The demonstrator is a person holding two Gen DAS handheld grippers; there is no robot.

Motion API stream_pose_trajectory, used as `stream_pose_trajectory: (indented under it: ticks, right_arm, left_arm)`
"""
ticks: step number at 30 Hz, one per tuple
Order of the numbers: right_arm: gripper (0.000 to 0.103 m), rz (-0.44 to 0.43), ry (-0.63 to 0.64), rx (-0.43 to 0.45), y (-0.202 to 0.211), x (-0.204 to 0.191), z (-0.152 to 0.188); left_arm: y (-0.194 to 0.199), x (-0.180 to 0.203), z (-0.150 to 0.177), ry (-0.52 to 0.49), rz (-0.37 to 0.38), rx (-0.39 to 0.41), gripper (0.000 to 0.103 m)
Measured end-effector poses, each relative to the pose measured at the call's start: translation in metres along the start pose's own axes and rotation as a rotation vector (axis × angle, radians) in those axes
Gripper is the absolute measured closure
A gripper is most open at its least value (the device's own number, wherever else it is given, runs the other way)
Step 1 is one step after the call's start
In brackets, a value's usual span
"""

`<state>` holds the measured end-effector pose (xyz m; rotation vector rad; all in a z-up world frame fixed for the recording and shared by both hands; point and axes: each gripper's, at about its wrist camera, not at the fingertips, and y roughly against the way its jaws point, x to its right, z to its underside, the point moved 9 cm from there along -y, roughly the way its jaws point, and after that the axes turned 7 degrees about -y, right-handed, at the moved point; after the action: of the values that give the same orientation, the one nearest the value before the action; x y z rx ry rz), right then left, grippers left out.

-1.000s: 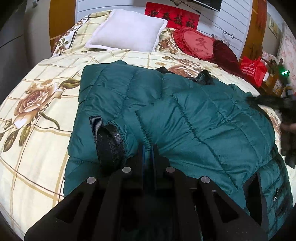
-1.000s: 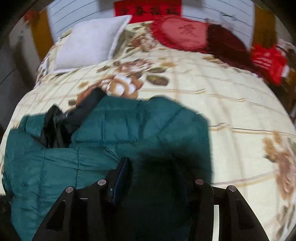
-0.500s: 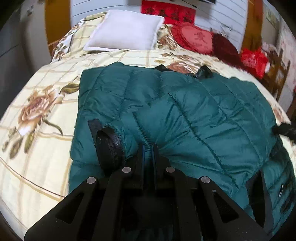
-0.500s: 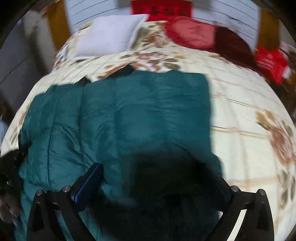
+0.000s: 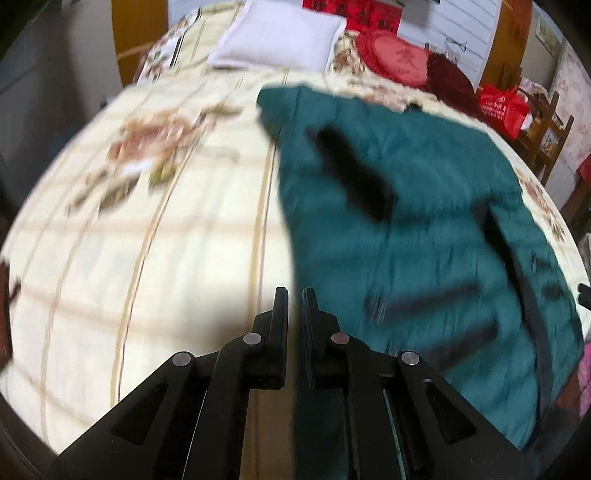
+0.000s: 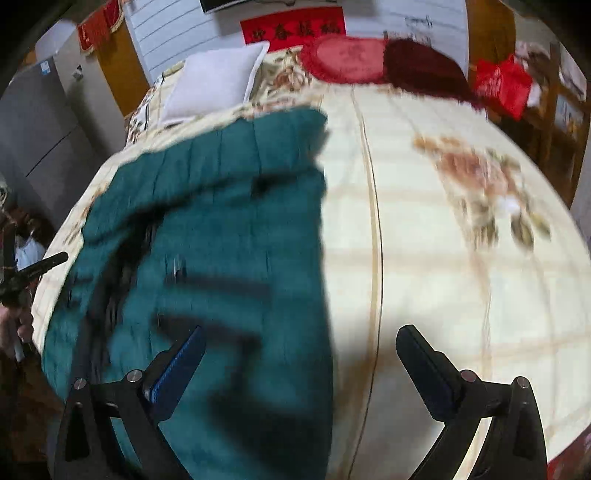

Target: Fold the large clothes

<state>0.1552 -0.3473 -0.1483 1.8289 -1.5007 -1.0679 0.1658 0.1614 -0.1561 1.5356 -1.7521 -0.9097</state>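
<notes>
The green jacket lies flat on the bed, below the white pillow and the red cushion. A black cuff rests on its upper part. The left gripper is clenched with nothing between its fingers, above the jacket's left edge. The right gripper stands released and wide, empty, over the jacket's right edge and the bare quilt. Both views are blurred.
</notes>
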Motion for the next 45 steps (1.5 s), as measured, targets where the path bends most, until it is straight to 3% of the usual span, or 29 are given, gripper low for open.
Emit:
stream_pose_trajectory:
  ticks: [4, 5, 6, 8, 10, 15, 19, 24, 26, 27, 28, 30, 33, 37, 43, 45]
  right_arm:
    - [0.000, -0.052, -0.036, -0.037, -0.007, 0.006, 0.047]
    - [0.000, -0.062, -0.040, -0.035, -0.007, 0.006, 0.057]
    - [0.000, -0.065, -0.039, -0.022, -0.005, 0.006, 0.064]
    - [0.000, -0.059, -0.018, 0.026, -0.001, 0.003, 0.070]
    - [0.000, -0.045, -0.004, 0.059, -0.001, 0.001, 0.074]
    - [0.000, -0.013, 0.011, 0.117, 0.000, 0.000, 0.078]
    - [0.000, 0.001, 0.014, 0.141, 0.001, 0.000, 0.077]
    - [0.000, -0.004, 0.007, 0.096, 0.003, -0.003, 0.080]
    - [0.000, -0.061, 0.011, 0.073, 0.005, -0.010, 0.084]
    - [0.000, -0.102, 0.025, 0.060, 0.007, -0.015, 0.087]
    - [0.004, -0.136, 0.043, 0.050, 0.009, -0.021, 0.090]
    - [0.008, -0.196, 0.080, 0.036, 0.011, -0.032, 0.095]
    - [0.012, -0.266, 0.082, 0.036, 0.011, -0.042, 0.093]
    - [0.015, -0.296, 0.079, 0.042, 0.007, -0.045, 0.090]
    - [0.015, -0.364, 0.070, 0.045, 0.018, -0.037, 0.099]
    - [0.015, -0.391, 0.054, 0.048, 0.019, -0.034, 0.099]
  left_arm:
    - [0.004, -0.011, 0.046, -0.022, -0.044, -0.024, 0.096]
    - [0.005, -0.009, 0.052, -0.026, -0.044, -0.014, 0.090]
    - [0.010, -0.010, 0.055, -0.029, -0.042, 0.010, 0.081]
    - [0.014, -0.012, 0.063, -0.031, -0.071, 0.022, 0.041]
    - [0.014, -0.023, 0.067, 0.022, -0.127, 0.034, 0.021]
    - [0.019, -0.030, 0.070, 0.058, -0.161, 0.085, 0.018]
    - [0.017, -0.040, 0.076, 0.105, -0.202, 0.094, 0.000]
    - [0.015, -0.038, 0.076, 0.096, -0.171, 0.033, 0.001]
    - [0.025, -0.032, 0.079, 0.156, -0.068, 0.046, 0.003]
    - [0.034, -0.022, 0.081, 0.185, 0.046, 0.069, 0.003]
    - [0.039, -0.013, 0.083, 0.178, 0.102, 0.077, 0.003]
    - [0.040, 0.014, 0.089, 0.111, 0.214, 0.052, 0.003]
    - [0.042, 0.055, 0.093, -0.026, 0.279, 0.043, 0.003]
    - [0.037, 0.070, 0.089, -0.066, 0.274, 0.033, 0.002]
    - [0.030, 0.066, 0.078, 0.027, 0.260, 0.037, 0.001]
    - [0.032, 0.073, 0.081, 0.016, 0.251, 0.044, 0.001]
